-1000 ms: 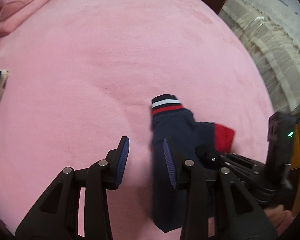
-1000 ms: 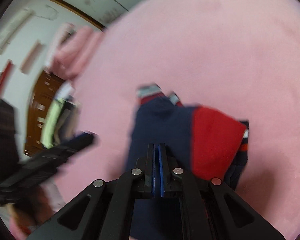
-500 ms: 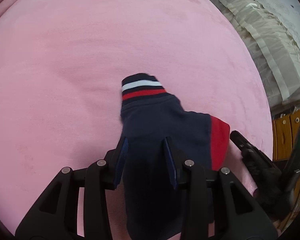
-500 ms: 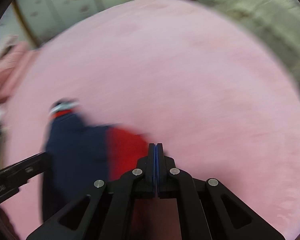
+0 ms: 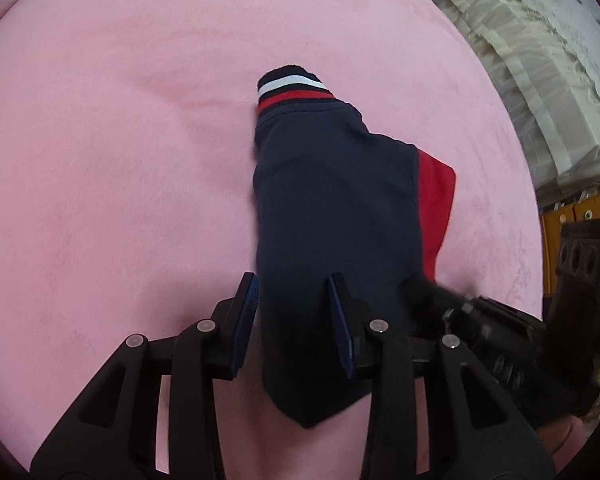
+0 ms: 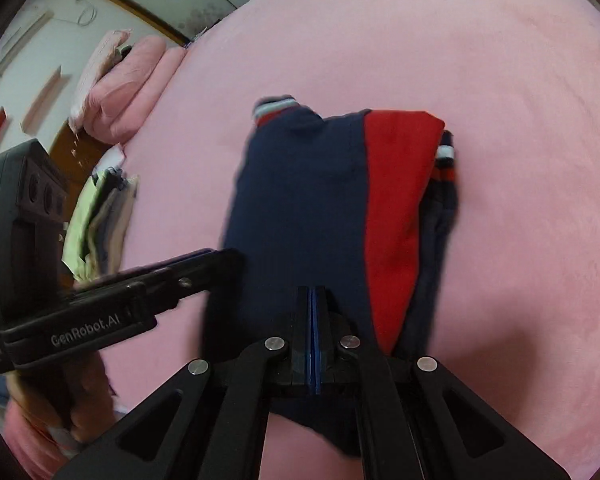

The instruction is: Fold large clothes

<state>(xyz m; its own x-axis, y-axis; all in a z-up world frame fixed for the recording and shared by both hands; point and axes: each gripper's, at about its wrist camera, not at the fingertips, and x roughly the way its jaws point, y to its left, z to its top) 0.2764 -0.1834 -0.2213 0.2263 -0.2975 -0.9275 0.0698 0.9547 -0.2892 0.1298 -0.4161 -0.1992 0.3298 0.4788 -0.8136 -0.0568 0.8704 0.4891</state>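
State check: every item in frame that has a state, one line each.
Navy and red garment: folded into a compact bundle, lying on the pink blanket.
Striped cuff: sticking out at the bundle's far end.
Left gripper: partly open, fingers astride the bundle's near left edge, not seen pressing on it.
Right gripper: shut, nothing between the pads, over the bundle's near end.

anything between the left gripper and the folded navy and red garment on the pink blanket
Nothing visible. The left gripper hangs right over the garment, navy cloth showing between its open fingers. The shut right gripper comes in from the side, not between them.
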